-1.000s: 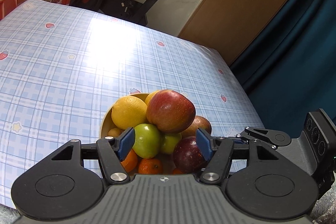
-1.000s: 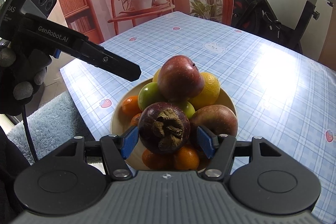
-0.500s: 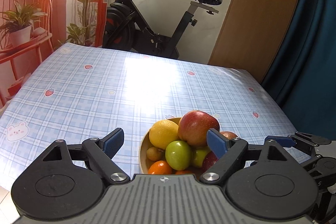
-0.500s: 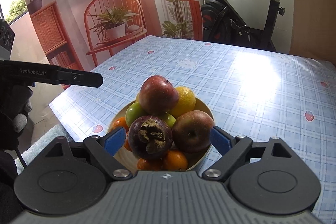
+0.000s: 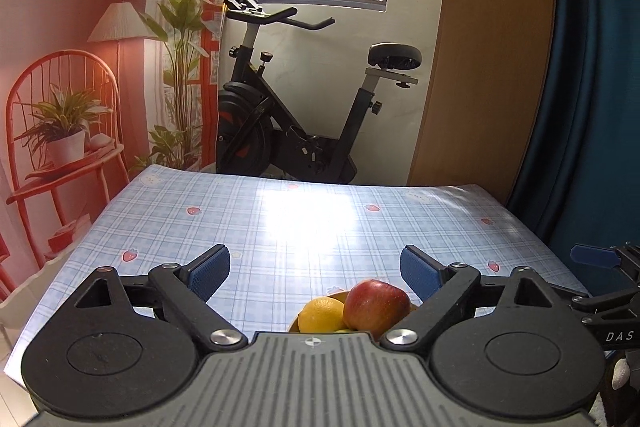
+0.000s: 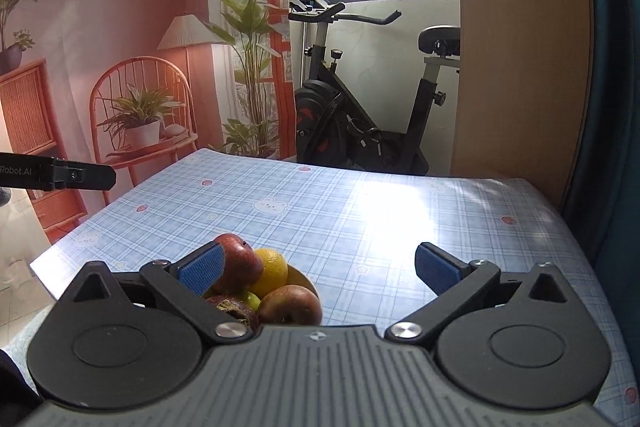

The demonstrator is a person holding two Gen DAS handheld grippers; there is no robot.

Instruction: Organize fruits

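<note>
Fruit (image 6: pixel 256 279) sat heaped in a bowl (image 6: pixel 306 281) at the table's (image 6: pixel 360 211) near edge, below both grippers, left (image 5: pixel 315 273) and right (image 6: pixel 318 269), just opened wide and empty; a careless reach could topple the apple (image 5: pixel 376 305).

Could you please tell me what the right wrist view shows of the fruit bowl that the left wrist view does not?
Only the right wrist view shows the dark mangosteen, the brownish apple and a green fruit.

Only the left wrist view shows the right gripper's blue fingertip at its edge.

Both show the red apple, the yellow citrus, the bowl, the checked tablecloth and the exercise bike.
</note>
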